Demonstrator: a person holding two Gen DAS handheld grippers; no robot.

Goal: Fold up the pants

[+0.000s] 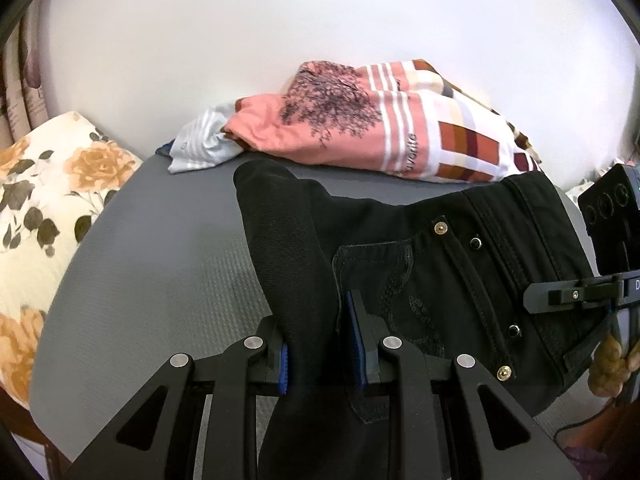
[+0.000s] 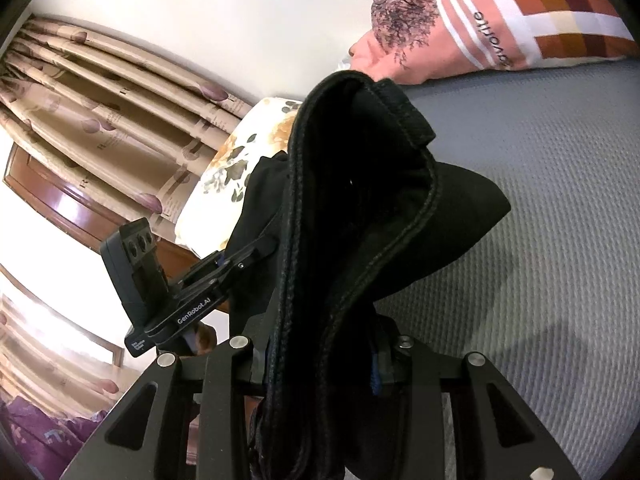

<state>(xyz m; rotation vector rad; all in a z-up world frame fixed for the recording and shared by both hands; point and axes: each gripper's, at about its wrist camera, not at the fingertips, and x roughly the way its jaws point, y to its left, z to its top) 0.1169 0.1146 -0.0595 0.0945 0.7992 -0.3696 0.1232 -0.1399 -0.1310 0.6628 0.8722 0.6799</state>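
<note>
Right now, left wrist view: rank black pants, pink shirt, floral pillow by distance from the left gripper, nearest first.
1. Black pants: clamped in the left gripper, spreading right across the grey mat.
2. Floral pillow: off the mat's left edge.
3. Pink shirt: at the mat's far edge, against the wall.
The pillow and shirt are fairly close to call.

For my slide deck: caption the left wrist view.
Left claw clamps black pants above a grey mat, pink patterned cloth behind.
</note>
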